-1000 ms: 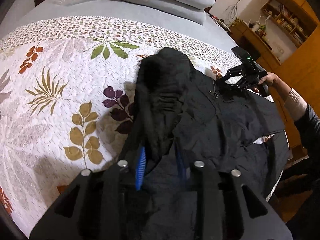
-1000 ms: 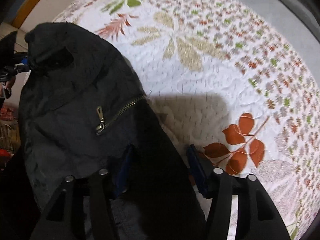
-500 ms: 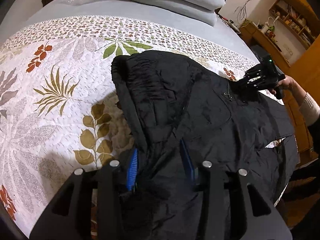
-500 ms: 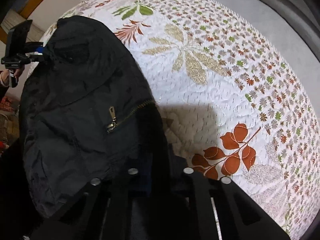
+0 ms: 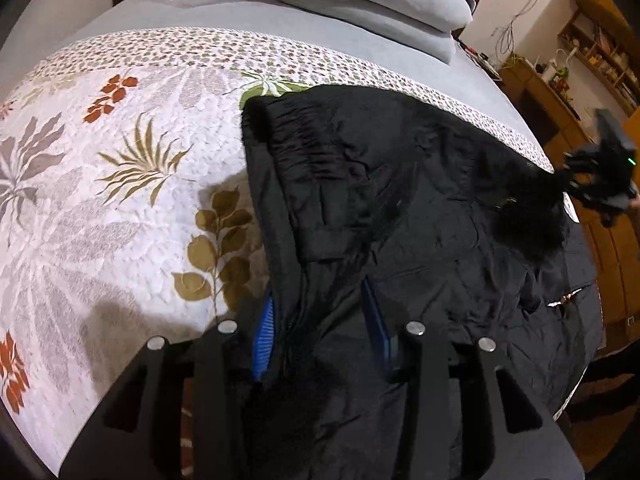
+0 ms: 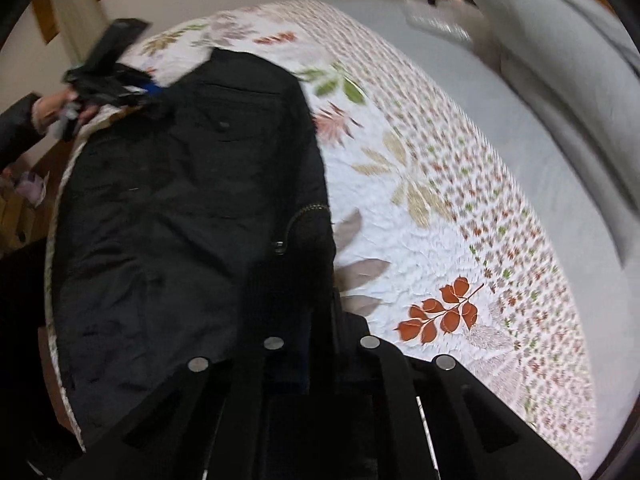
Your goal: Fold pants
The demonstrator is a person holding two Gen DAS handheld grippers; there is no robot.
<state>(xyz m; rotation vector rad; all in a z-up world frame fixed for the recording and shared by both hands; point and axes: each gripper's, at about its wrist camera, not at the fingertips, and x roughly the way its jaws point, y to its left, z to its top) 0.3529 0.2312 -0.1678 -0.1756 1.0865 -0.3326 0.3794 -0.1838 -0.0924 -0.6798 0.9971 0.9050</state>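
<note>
Both grippers hold the pants: the left gripper, at the bottom of its own view, has its blue pads partly spread around a thick bunch of the black cloth, and the right gripper, at the bottom centre of its view, is pressed together on a pinch of cloth just below the zip. The pants lie dark and rumpled across the quilt on the bed, filling the lower right of the left view and the left half of the right view. The biggest risk, I judge, is the whole garment dragging toward the bed edge at right if the two hands pull unevenly, since some cloth already hangs there. Next, the left grip looks loose and bulky; layers could slip out and spoil the fold line. Smaller still, the right pinch is thin and near the zip, so it may tear free or catch on the metal teeth.
</note>
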